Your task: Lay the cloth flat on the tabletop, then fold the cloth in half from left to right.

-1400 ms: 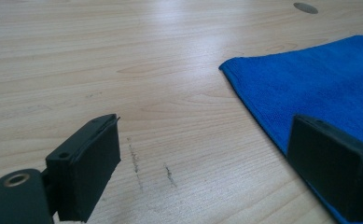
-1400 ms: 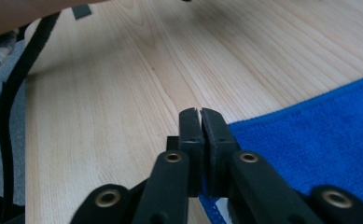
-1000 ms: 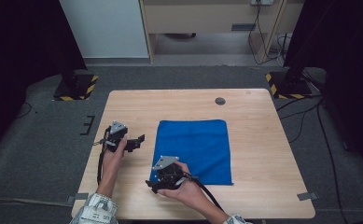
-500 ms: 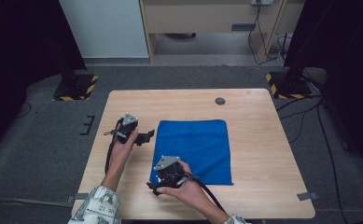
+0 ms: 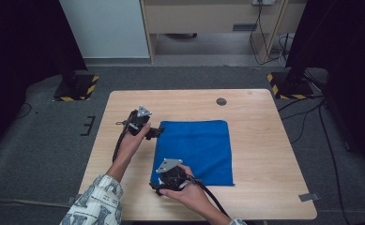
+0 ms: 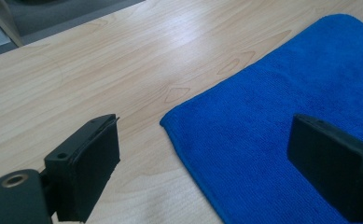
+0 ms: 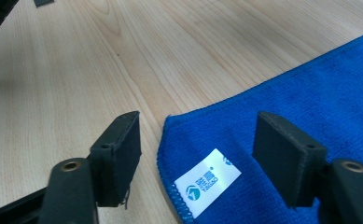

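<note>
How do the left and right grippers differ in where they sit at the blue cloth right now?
The left gripper is at the blue cloth's far left corner; the right gripper is at its near left corner. The white label lies between the right's jaws, plain cloth between the left's. Both are open, gripping nothing.

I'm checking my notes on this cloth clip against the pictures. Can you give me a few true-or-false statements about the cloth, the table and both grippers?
1. The blue cloth lies flat on the table. True.
2. The left gripper is clamped on the cloth. False: its jaws stand open, straddling a corner.
3. A white label sits between the right gripper's jaws. True.
4. The cloth is red. False: blue.
</note>
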`<action>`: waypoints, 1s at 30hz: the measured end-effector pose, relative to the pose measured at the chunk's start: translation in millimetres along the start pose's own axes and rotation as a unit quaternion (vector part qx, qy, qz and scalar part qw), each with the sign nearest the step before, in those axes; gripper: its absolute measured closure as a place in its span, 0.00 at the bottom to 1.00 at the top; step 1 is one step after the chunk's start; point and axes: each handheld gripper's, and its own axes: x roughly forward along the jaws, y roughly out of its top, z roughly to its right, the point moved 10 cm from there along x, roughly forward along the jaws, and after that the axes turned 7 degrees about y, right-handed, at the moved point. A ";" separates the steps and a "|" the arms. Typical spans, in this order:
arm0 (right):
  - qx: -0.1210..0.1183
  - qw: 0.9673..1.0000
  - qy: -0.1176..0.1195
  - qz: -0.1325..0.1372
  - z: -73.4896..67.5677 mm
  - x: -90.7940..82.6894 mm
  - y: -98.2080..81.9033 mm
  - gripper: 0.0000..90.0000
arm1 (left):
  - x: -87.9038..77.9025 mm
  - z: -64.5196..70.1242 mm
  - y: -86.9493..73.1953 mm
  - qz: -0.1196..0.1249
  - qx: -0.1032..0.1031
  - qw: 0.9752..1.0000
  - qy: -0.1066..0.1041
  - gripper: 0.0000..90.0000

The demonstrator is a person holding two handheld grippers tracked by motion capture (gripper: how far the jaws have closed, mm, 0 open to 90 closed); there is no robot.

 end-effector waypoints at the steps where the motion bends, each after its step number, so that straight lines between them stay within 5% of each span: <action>1: 0.001 1.000 0.001 0.003 -1.4 0.3 -0.1 0.38 | 1.3 1.0 1.7 0.000 -0.001 1.000 -0.005 0.10; 8: 0.003 1.000 -0.002 0.002 -4.6 1.4 -1.8 0.37 | 14.7 3.0 -0.6 -0.018 -0.002 1.000 -0.020 0.10; 16: 0.005 1.000 -0.019 0.002 -2.1 -7.9 -4.3 0.41 | 10.4 3.9 2.9 -0.006 -0.041 0.998 -0.046 0.10; 19: 0.002 1.000 -0.024 0.004 -5.3 -10.9 -7.0 0.45 | 5.3 -5.3 4.9 -0.006 -0.019 1.000 -0.010 0.10; 22: -0.001 1.000 -0.027 0.004 -7.6 -11.6 -9.0 0.47 | 2.9 -4.3 5.9 -0.007 -0.021 1.000 -0.009 0.10; 24: -0.002 1.000 -0.026 0.006 -9.3 -11.4 -8.5 0.47 | 3.4 6.3 5.4 -0.010 -0.030 0.999 -0.037 0.10; 26: -0.004 1.000 -0.025 0.007 -10.9 -11.9 -7.2 0.47 | 4.7 -1.4 4.7 -0.012 -0.017 1.000 -0.009 0.10; 30: -0.003 1.000 -0.023 0.006 -12.2 -11.5 -5.7 0.47 | 8.1 -2.8 3.3 -0.015 -0.014 1.000 -0.003 0.10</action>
